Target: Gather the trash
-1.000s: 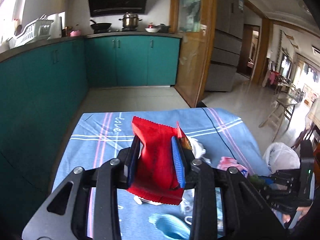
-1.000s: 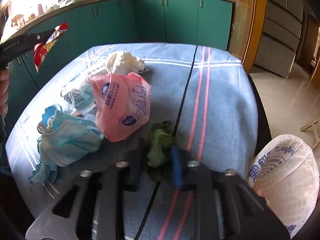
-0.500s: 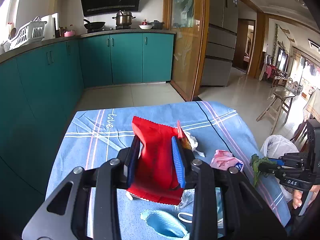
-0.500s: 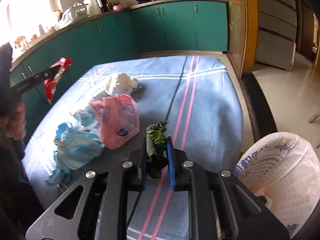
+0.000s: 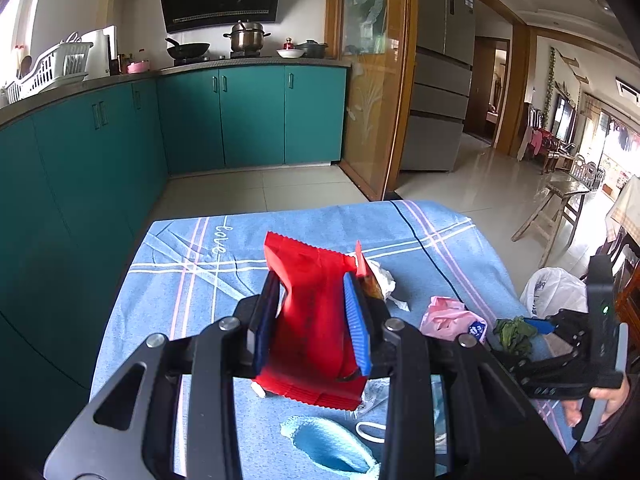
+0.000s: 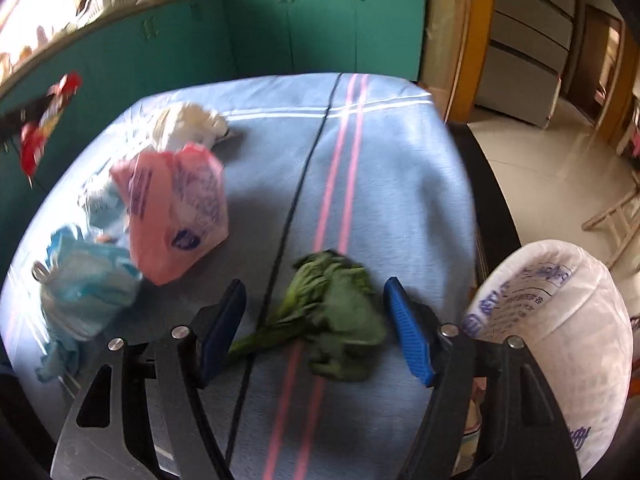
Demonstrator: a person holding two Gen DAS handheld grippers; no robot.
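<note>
My left gripper (image 5: 312, 324) is shut on a red snack wrapper (image 5: 316, 320) and holds it above the blue tablecloth (image 5: 192, 292); the wrapper also shows in the right wrist view (image 6: 48, 120). My right gripper (image 6: 316, 330) is open, its jaws wide apart. A wilted green leaf (image 6: 332, 332) lies between them over the cloth; whether it rests on the cloth or is falling I cannot tell. It also shows in the left wrist view (image 5: 514, 330). A white bag-lined bin (image 6: 560, 320) stands just right of the table edge.
On the cloth lie a pink plastic bag (image 6: 176, 208), a crumpled white tissue (image 6: 184, 124), a blue face mask (image 6: 84, 280) and a clear wrapper (image 6: 100, 196). Teal cabinets (image 5: 240, 116) run along the left and far side. A wooden stool (image 5: 556, 216) stands to the right.
My right gripper has opened and let go of the green leaf, which now sits lower between the jaws. The right wrist view has tilted down. My left gripper still holds the red wrapper.
</note>
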